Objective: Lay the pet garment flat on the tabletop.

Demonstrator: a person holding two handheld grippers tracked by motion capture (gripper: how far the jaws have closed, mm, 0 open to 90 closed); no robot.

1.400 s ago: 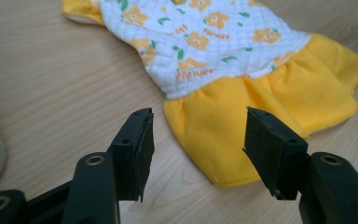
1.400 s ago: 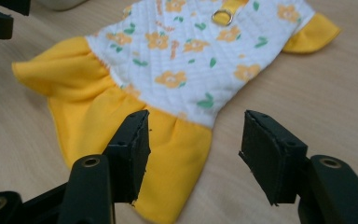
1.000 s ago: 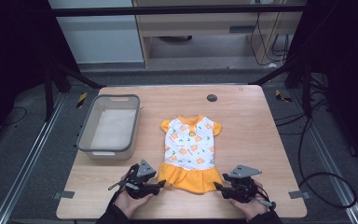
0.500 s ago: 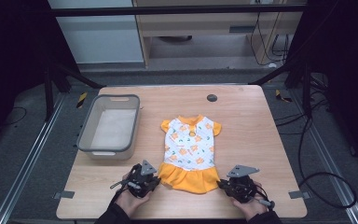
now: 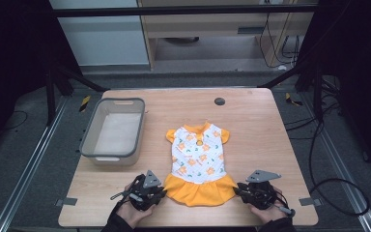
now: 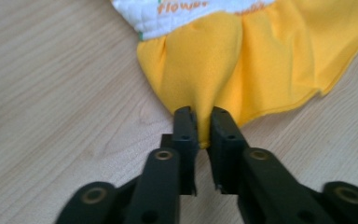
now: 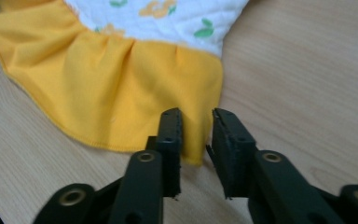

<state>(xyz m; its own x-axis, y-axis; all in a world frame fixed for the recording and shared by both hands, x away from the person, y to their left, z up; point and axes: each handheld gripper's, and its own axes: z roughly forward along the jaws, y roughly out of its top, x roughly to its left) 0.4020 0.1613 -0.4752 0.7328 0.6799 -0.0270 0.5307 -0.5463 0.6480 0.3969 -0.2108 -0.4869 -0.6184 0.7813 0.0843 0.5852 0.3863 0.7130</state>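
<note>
A small dress [image 5: 198, 154] with a white printed top and a yellow skirt lies flat on the wooden table [image 5: 261, 130], skirt toward me. My left gripper [image 5: 162, 192] is at the skirt's left hem corner. In the left gripper view its jaws [image 6: 201, 112] are pinched on a raised fold of the yellow skirt [image 6: 261, 60]. My right gripper [image 5: 236, 189] is at the right hem corner. In the right gripper view its jaws [image 7: 196, 114] stand apart, with the flat corner of the skirt [image 7: 121, 88] lying between them.
A grey plastic bin [image 5: 88, 145] stands on the table's left side, with nothing in it. A small dark disc [image 5: 219, 101] sits near the far edge. Bare wood lies to the right of the dress.
Both hands have shifted only slightly at the hem corners. The dress lies as before.
</note>
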